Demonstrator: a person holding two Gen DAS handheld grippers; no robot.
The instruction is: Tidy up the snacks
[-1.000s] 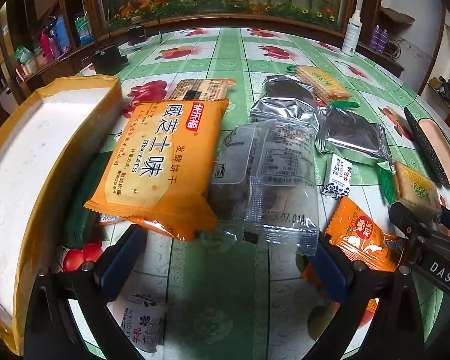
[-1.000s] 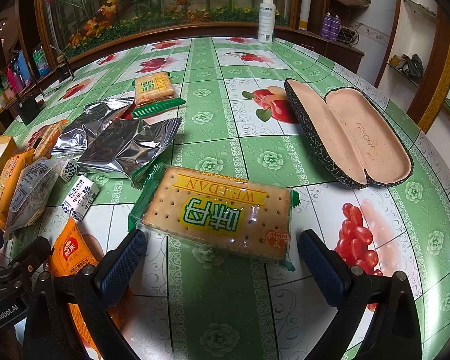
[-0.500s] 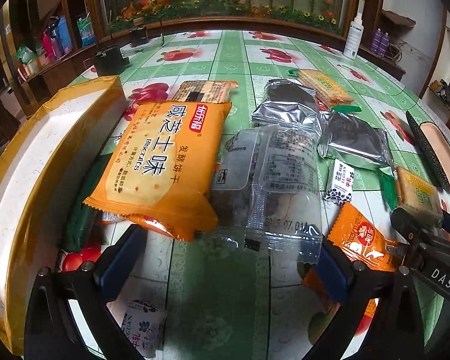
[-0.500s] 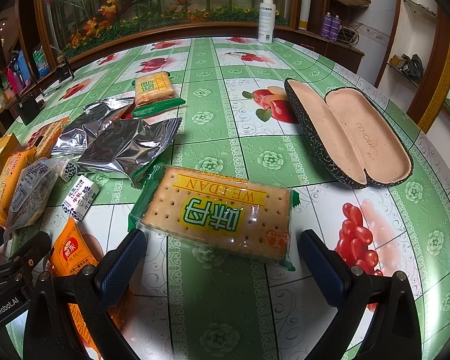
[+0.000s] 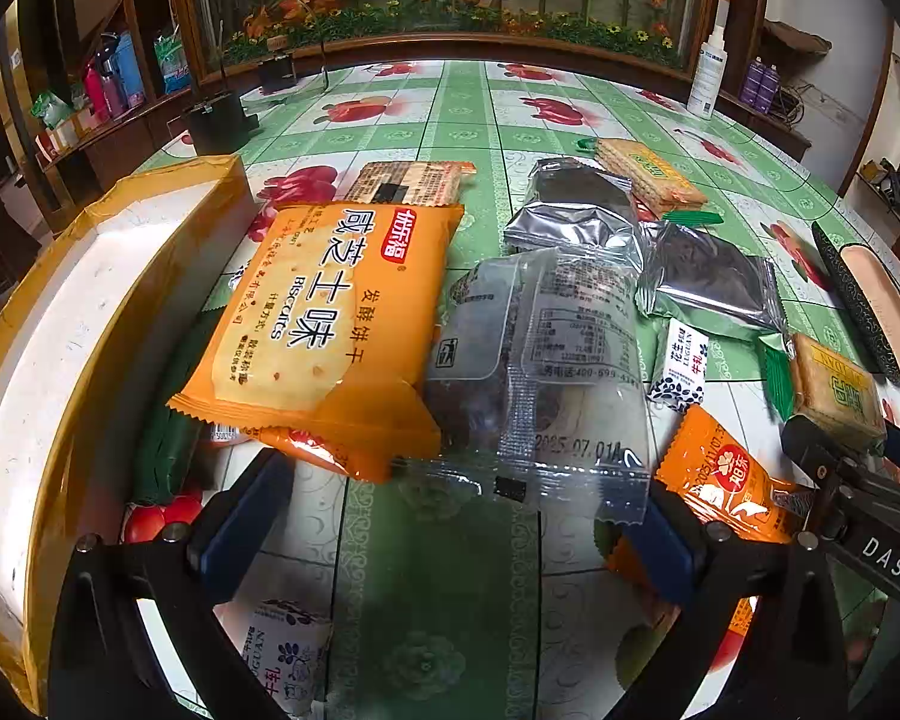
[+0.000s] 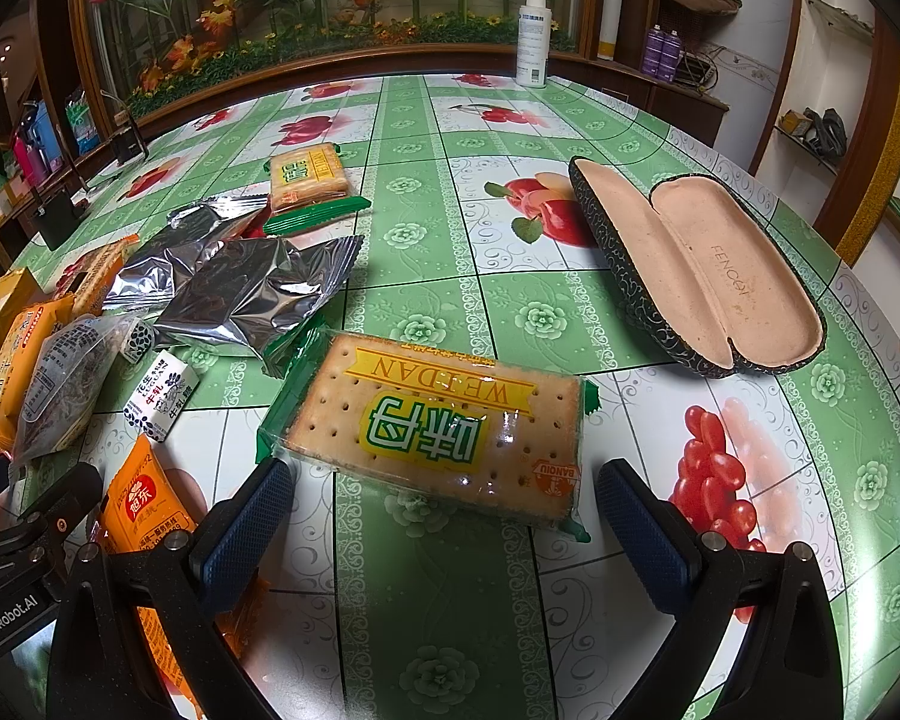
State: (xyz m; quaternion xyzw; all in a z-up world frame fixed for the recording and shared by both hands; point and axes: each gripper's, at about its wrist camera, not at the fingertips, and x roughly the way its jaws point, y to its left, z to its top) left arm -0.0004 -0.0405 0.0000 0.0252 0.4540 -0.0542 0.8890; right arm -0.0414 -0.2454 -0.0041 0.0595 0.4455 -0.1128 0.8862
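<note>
Both grippers were held spread wide, nothing pinched. The left gripper (image 5: 456, 534) was placed low before a large orange biscuit packet (image 5: 324, 324) and a clear plastic snack pouch (image 5: 540, 372), beside a white tray with yellow taped rim (image 5: 108, 252). The right gripper (image 6: 444, 522) was aimed at a transparent green-edged cracker pack (image 6: 444, 420) lying flat on the green fruit-print tablecloth (image 6: 510, 294), near an open patterned glasses case (image 6: 708, 276).

My desk (image 6: 510, 276), under green fruit-print cloth, carries scattered snack packets (image 5: 330, 324), an open glasses case (image 6: 708, 276) and a spray bottle (image 6: 534, 36).
</note>
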